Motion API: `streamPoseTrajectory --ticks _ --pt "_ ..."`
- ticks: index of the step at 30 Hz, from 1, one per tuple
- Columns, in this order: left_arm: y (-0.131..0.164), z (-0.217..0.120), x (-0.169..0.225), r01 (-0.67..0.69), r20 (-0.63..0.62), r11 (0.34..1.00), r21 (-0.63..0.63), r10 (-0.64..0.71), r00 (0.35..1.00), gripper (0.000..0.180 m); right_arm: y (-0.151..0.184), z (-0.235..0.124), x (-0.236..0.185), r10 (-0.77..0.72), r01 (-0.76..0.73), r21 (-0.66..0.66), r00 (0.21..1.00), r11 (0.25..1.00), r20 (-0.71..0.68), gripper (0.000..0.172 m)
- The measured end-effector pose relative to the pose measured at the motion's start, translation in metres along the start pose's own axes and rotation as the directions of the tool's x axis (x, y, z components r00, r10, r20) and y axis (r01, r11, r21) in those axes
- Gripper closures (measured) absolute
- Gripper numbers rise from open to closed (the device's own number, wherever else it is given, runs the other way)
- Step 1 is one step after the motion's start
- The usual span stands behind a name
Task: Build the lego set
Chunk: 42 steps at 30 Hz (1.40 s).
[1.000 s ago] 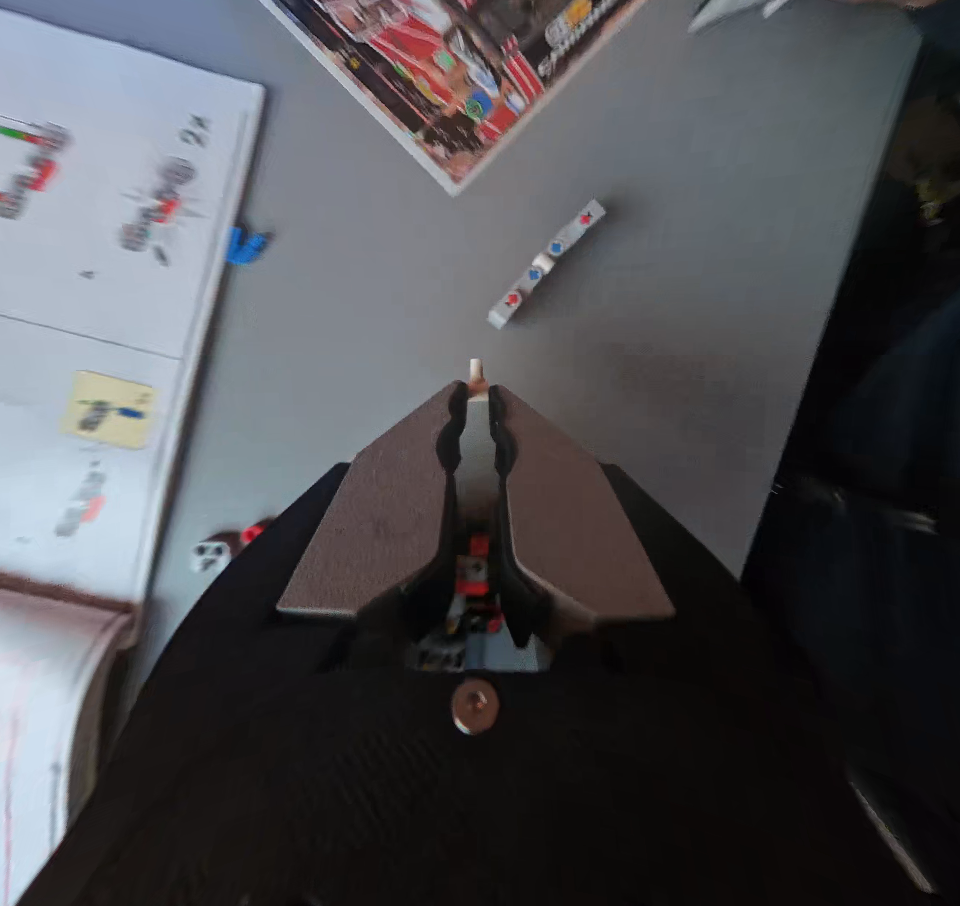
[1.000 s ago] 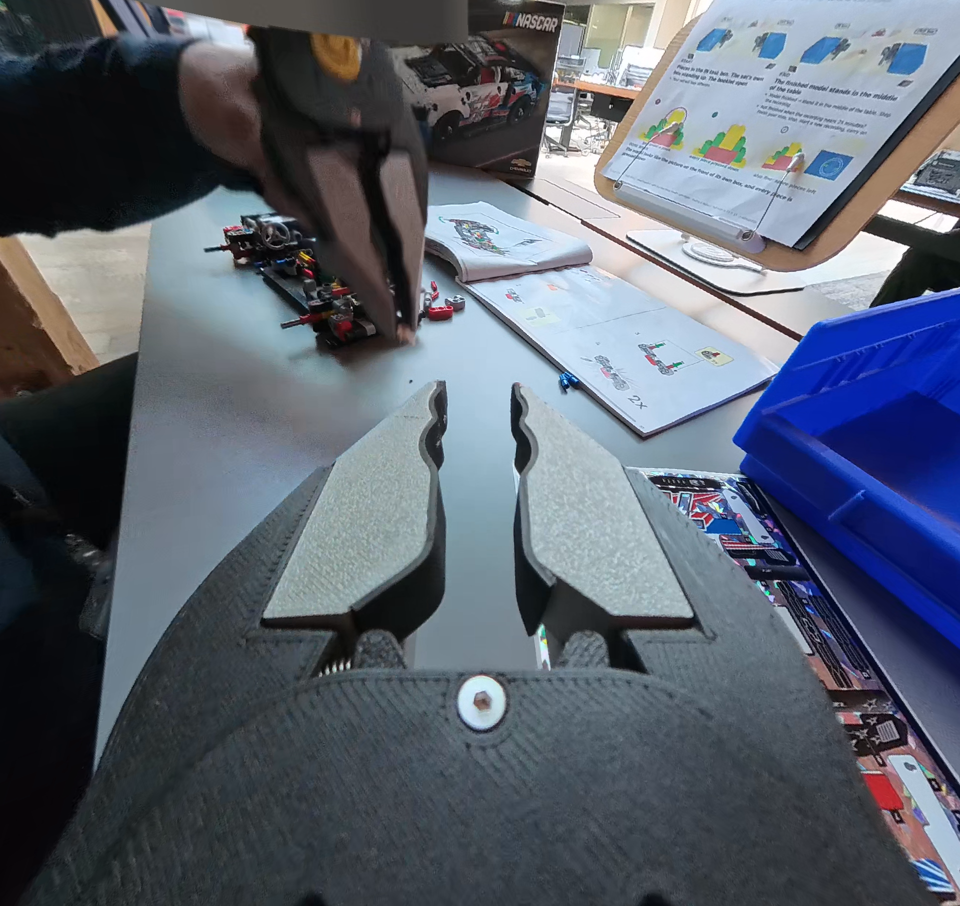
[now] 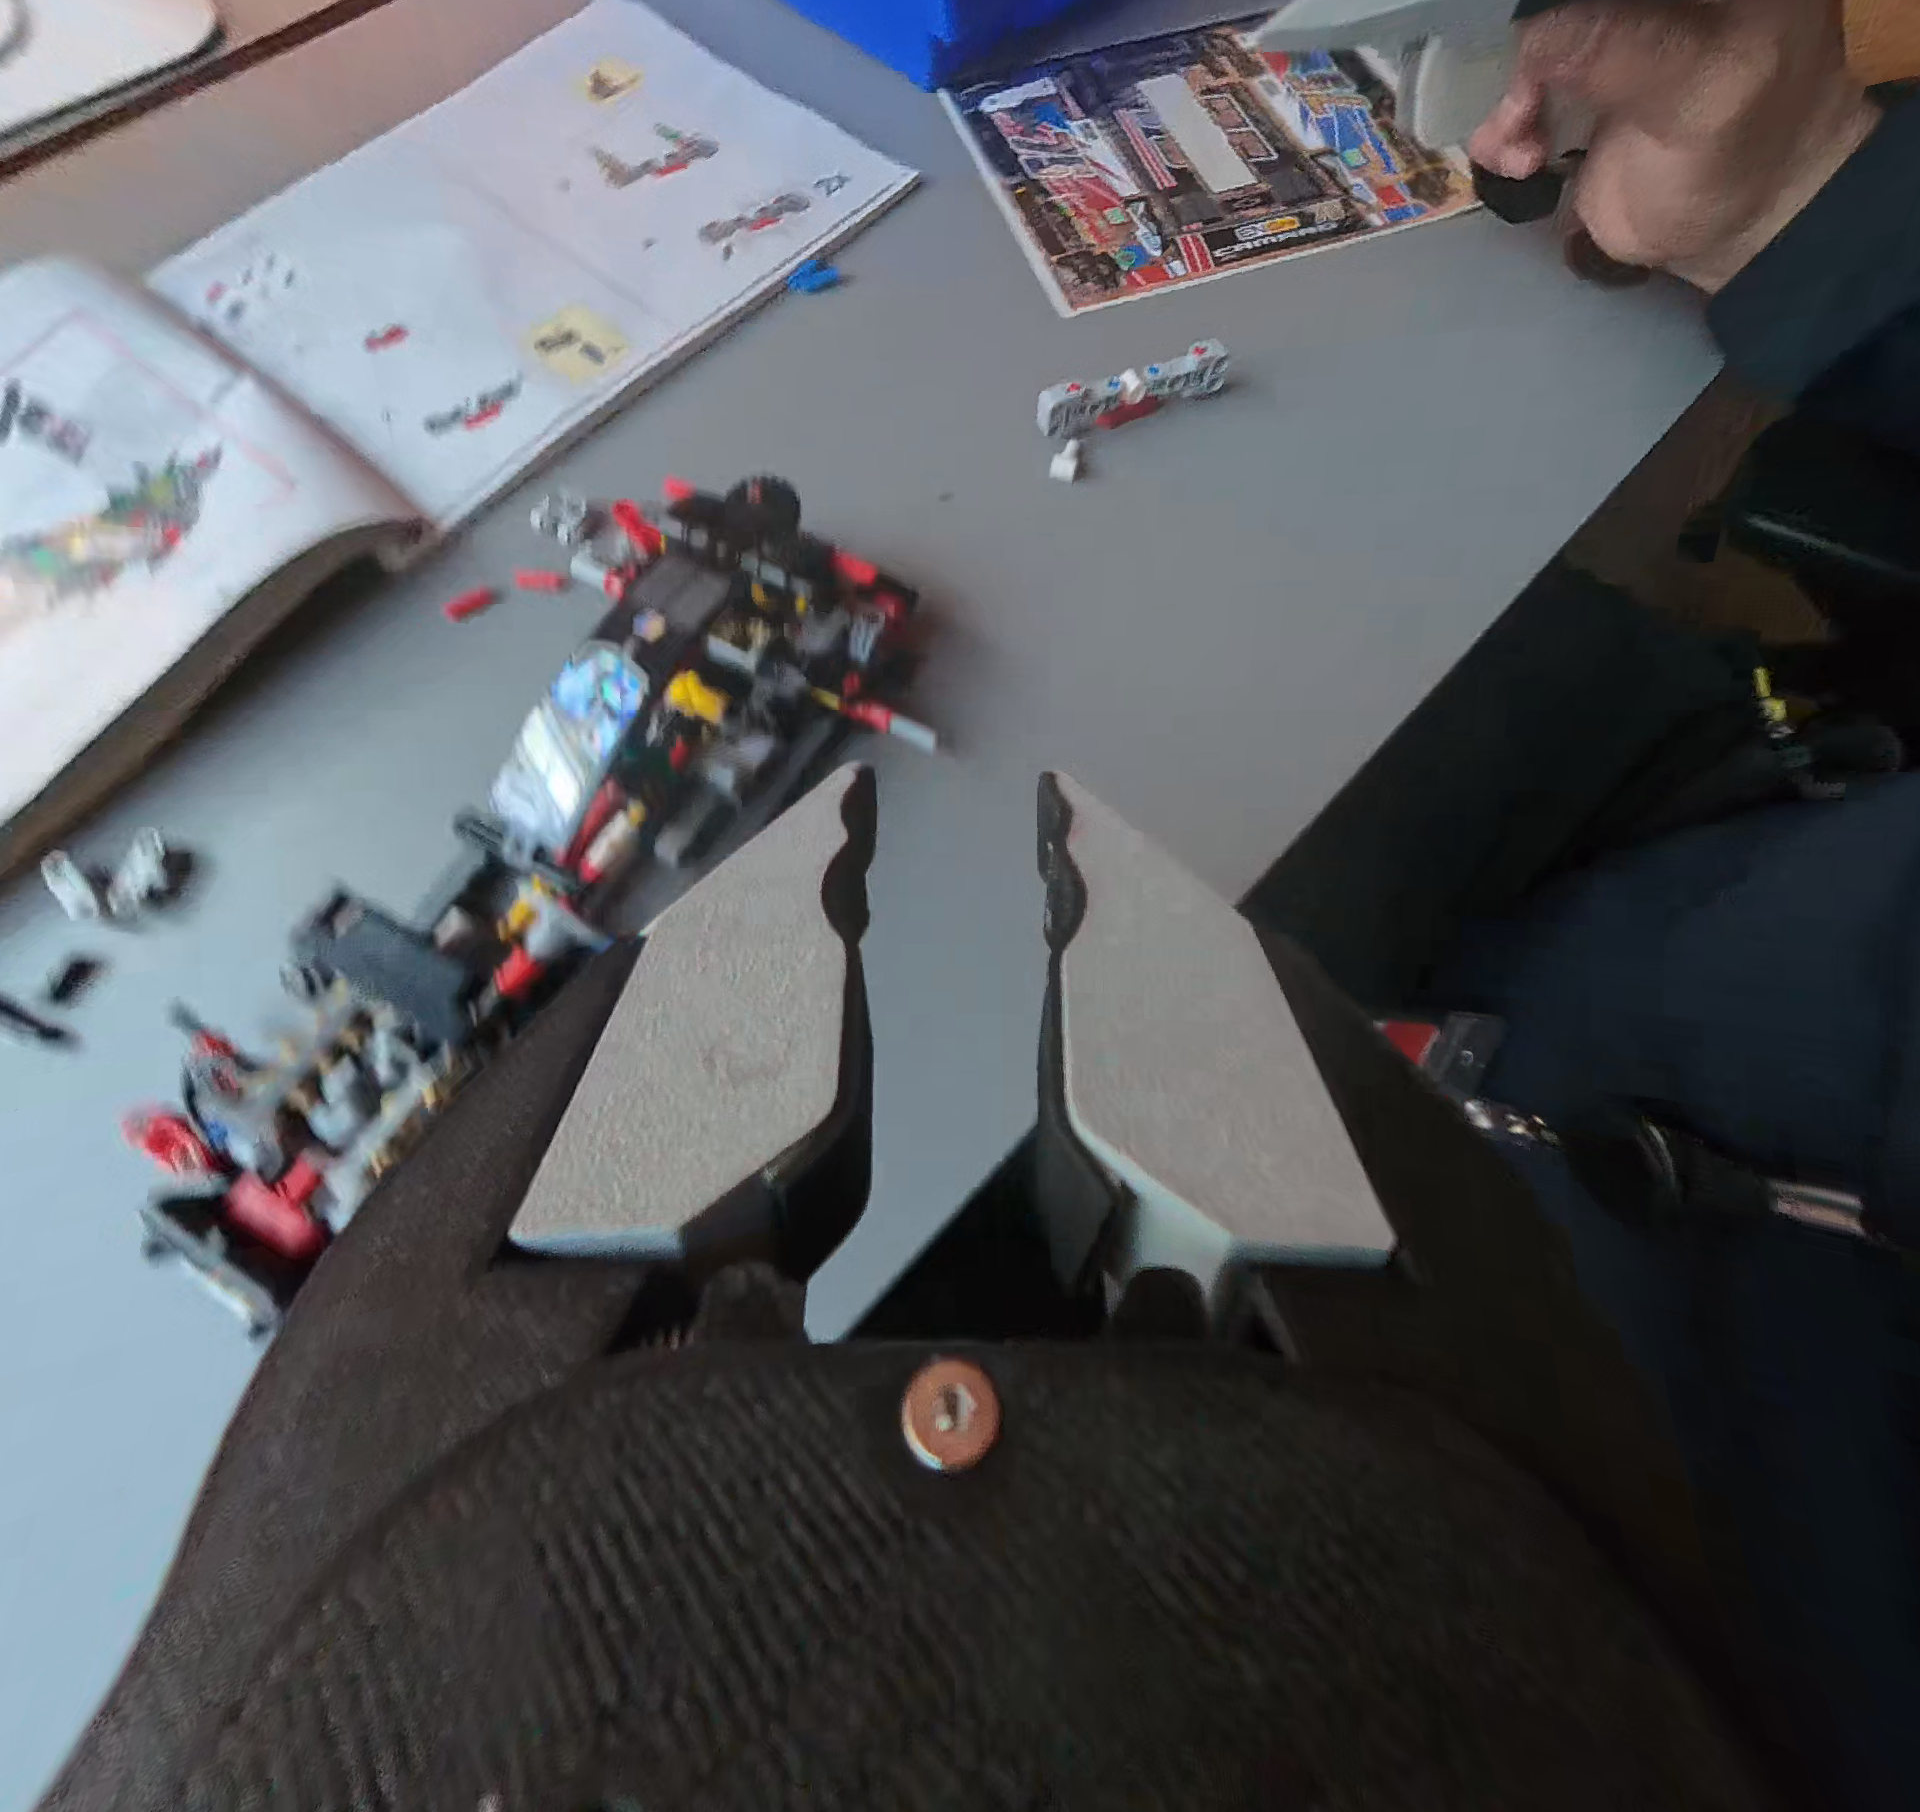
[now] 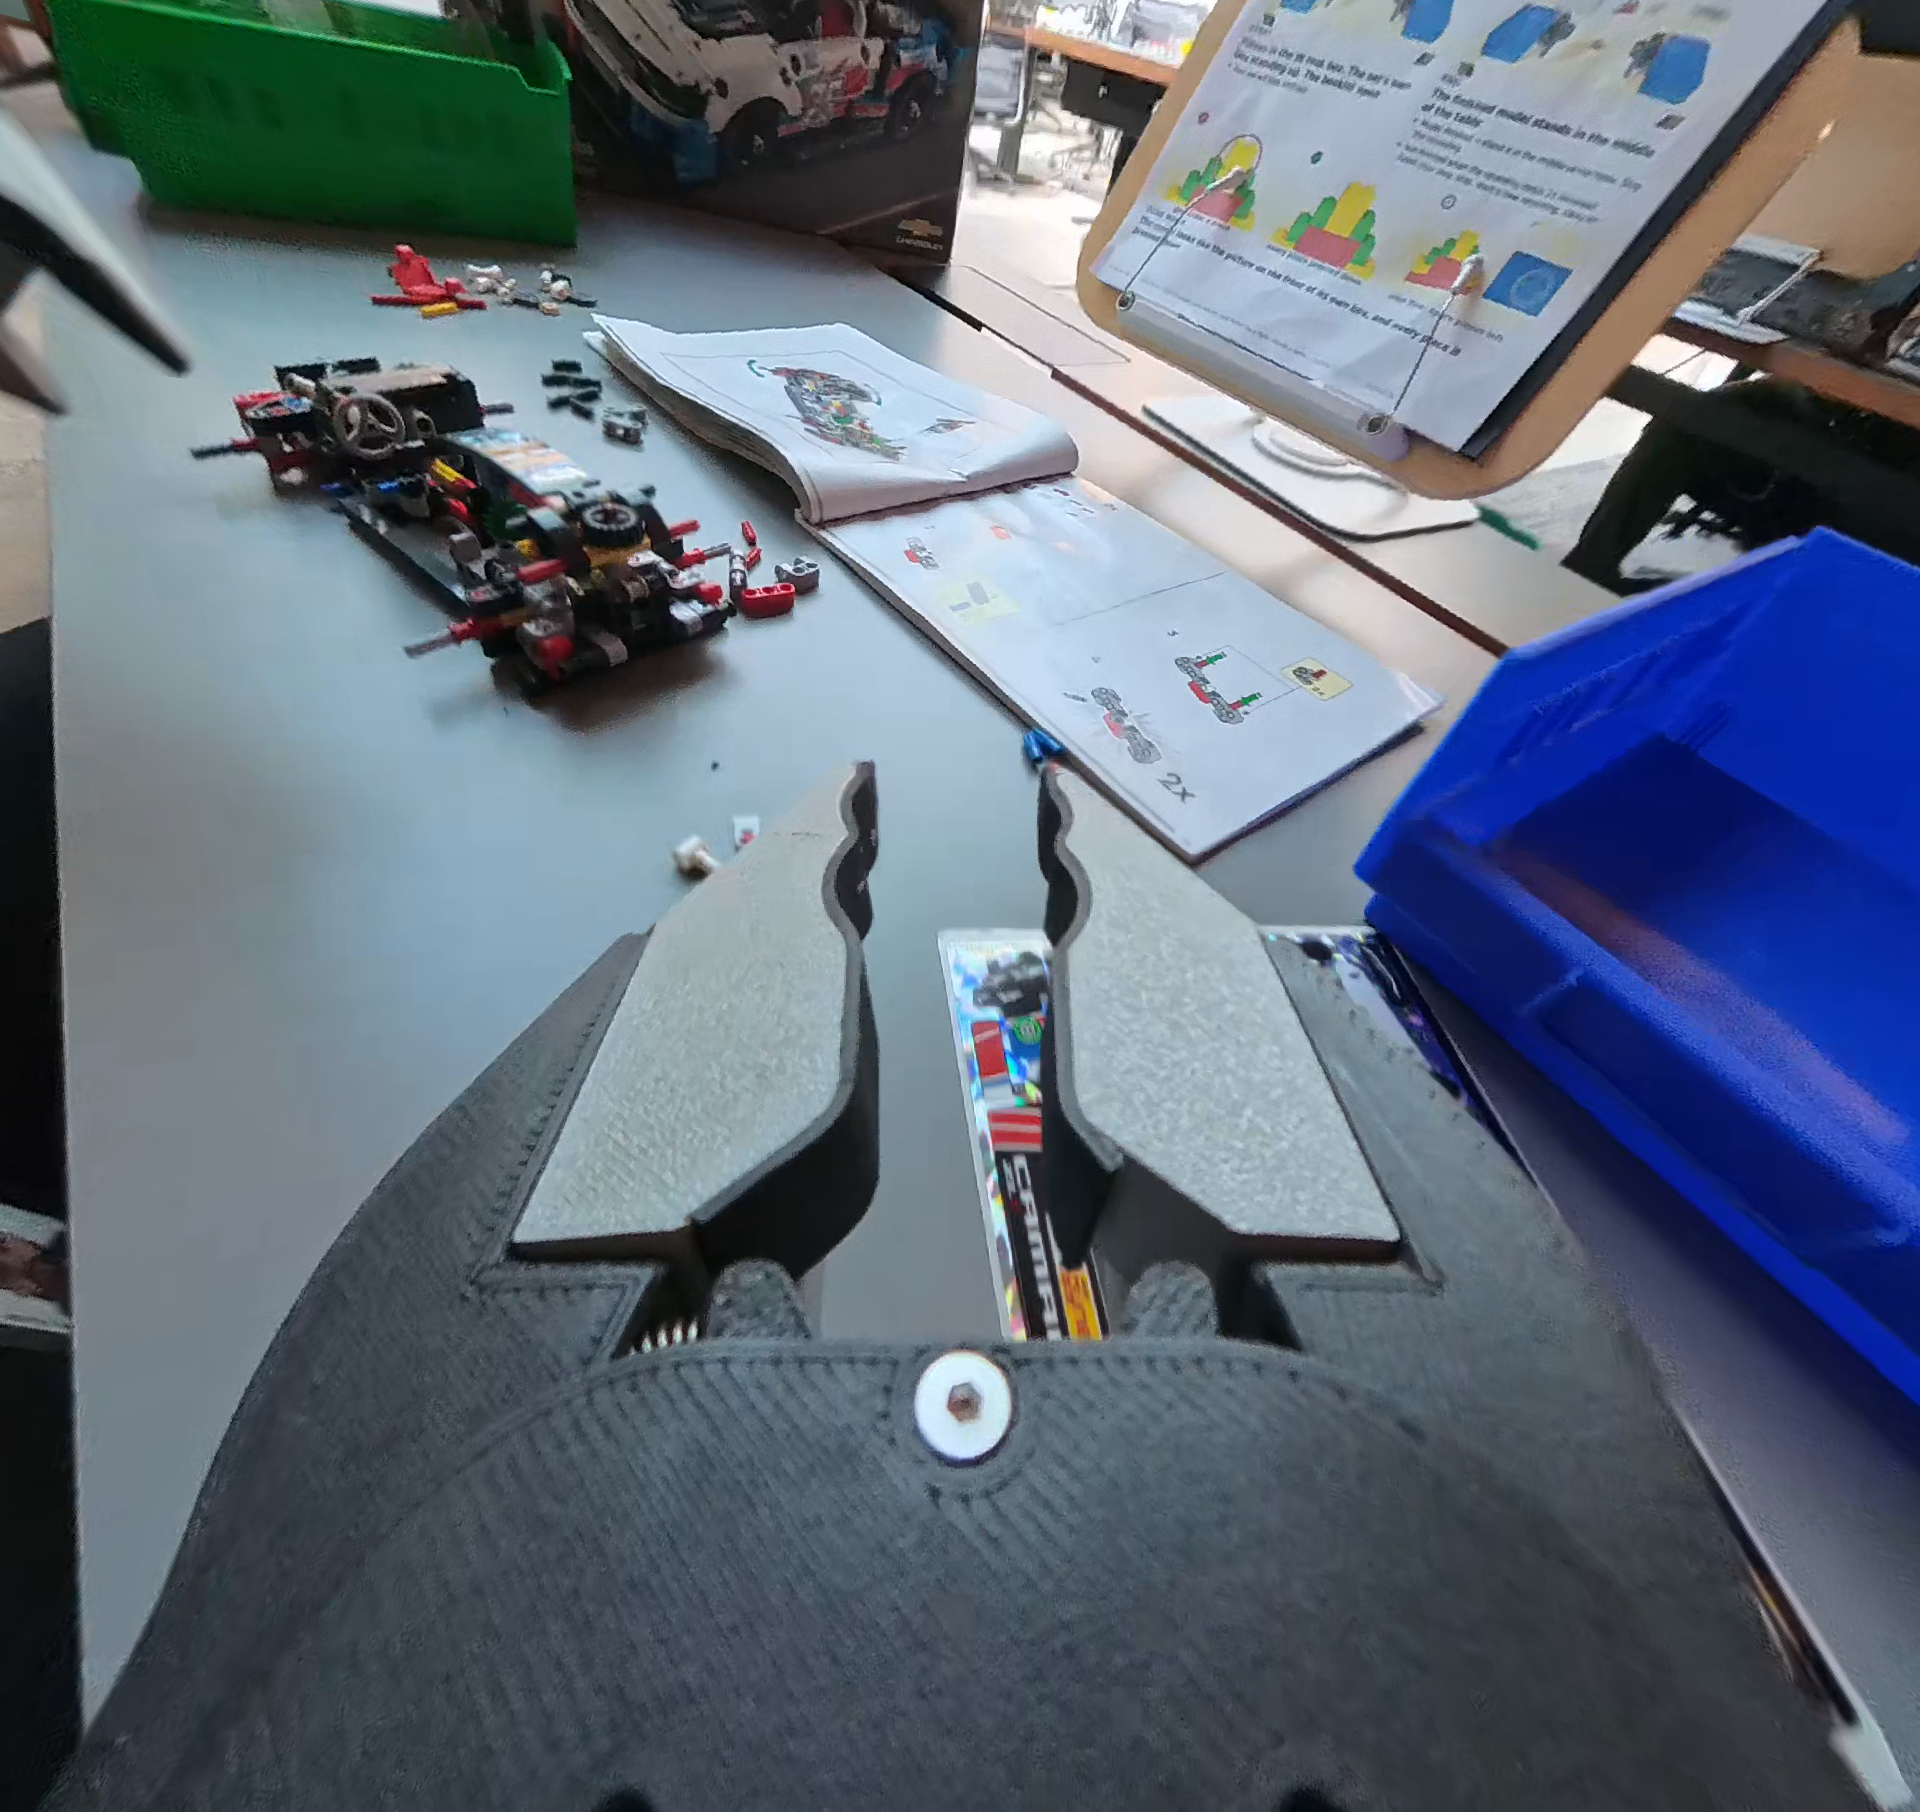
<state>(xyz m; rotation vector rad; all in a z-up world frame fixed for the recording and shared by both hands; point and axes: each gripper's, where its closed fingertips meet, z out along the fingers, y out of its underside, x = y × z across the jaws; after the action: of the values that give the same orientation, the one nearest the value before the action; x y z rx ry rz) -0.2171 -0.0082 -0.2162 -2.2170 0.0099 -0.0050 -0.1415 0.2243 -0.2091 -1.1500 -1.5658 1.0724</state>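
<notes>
Left gripper (image 3: 956,796) tilted down over the grey table (image 3: 1299,640), jaws spread with only bare tabletop between them, nothing grasped; just left of its fingertips, the partly built black-and-red brick car chassis (image 3: 707,682); farther ahead, a small grey beam with red and blue pins (image 3: 1132,396) and a tiny white piece (image 3: 1067,461) beside it. Right gripper (image 4: 956,806) held low and nearly level above the table, pointing toward the open instruction booklet (image 4: 1122,661), jaws likewise parted and bare; beneath it, a glossy sticker sheet (image 4: 1003,1087); a small blue pin (image 4: 1039,746) just beyond its right fingertip; blue bin (image 4: 1683,931) close on the right; same gripper seen in a person's hand (image 3: 1662,131) at the upper right of the left view.
</notes>
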Motion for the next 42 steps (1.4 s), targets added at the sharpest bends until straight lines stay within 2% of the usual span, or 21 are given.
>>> streamPoseTrajectory --ticks 3,6,8,11,14,17,21,22,23,24,25,26,35,38,42 --pt "0.038 -0.020 -0.002 0.129 0.042 0.990 0.049 -0.131 0.990 0.152 -0.023 0.023 -0.003 0.029 -0.027 -0.047 0.999 0.999 0.045 0.139" --pt "0.075 -0.030 -0.011 0.219 0.139 0.971 0.092 -0.231 0.963 0.152 -0.053 0.057 -0.015 0.012 -0.001 -0.094 0.992 0.996 0.125 0.134" --pt "0.086 -0.035 -0.009 0.271 0.138 0.953 0.133 -0.288 0.947 0.152 -0.065 0.087 -0.019 -0.006 0.032 -0.164 0.988 0.986 0.155 0.129" --pt "0.093 -0.039 -0.005 0.280 0.135 0.948 0.153 -0.301 0.944 0.156 -0.072 0.146 -0.035 -0.023 0.092 -0.272 0.969 0.958 0.248 0.126" --pt "0.100 -0.038 0.001 0.268 0.144 0.953 0.144 -0.288 0.947 0.156 -0.055 0.214 -0.053 -0.029 0.161 -0.392 0.946 0.906 0.322 0.118" --pt "0.110 -0.040 0.006 0.254 0.169 0.960 0.115 -0.271 0.948 0.157 -0.029 0.272 -0.065 -0.097 0.269 -0.487 0.932 0.831 0.350 0.111" --pt "0.123 -0.045 0.007 0.255 0.196 0.963 0.090 -0.268 0.943 0.157 0.002 0.317 -0.080 -0.184 0.409 -0.574 0.894 0.709 0.409 0.107" --pt "0.125 -0.046 0.006 0.259 0.198 0.962 0.085 -0.271 0.942 0.157 0.004 0.324 -0.083 -0.208 0.433 -0.570 0.885 0.699 0.417 0.112" --pt "0.128 -0.048 0.004 0.264 0.205 0.961 0.084 -0.276 0.939 0.157 0.001 0.328 -0.084 -0.237 0.463 -0.557 0.871 0.689 0.431 0.135" --pt "0.129 -0.050 0.002 0.267 0.212 0.960 0.091 -0.280 0.936 0.158 -0.001 0.328 -0.086 -0.257 0.507 -0.552 0.846 0.662 0.468 0.149" --pt "0.129 -0.053 0.000 0.272 0.214 0.957 0.099 -0.288 0.933 0.158 -0.005 0.327 -0.086 -0.274 0.534 -0.558 0.831 0.635 0.484 0.160" --pt "0.129 -0.055 -0.002 0.281 0.212 0.953 0.109 -0.299 0.931 0.159 -0.012 0.327 -0.082 -0.302 0.565 -0.563 0.815 0.603 0.494 0.163" --pt "0.132 -0.058 -0.009 0.326 0.163 0.936 0.134 -0.345 0.924 0.162 -0.129 0.317 -0.004 -0.304 0.550 -0.642 0.834 0.534 0.461 0.172" --pt "0.133 -0.058 -0.009 0.339 0.148 0.930 0.139 -0.358 0.922 0.162 -0.141 0.317 0.008 -0.275 0.534 -0.646 0.842 0.546 0.465 0.172" --pt "0.136 -0.059 -0.011 0.356 0.145 0.923 0.145 -0.375 0.916 0.162 -0.125 0.321 -0.016 -0.198 0.510 -0.604 0.839 0.612 0.507 0.172"
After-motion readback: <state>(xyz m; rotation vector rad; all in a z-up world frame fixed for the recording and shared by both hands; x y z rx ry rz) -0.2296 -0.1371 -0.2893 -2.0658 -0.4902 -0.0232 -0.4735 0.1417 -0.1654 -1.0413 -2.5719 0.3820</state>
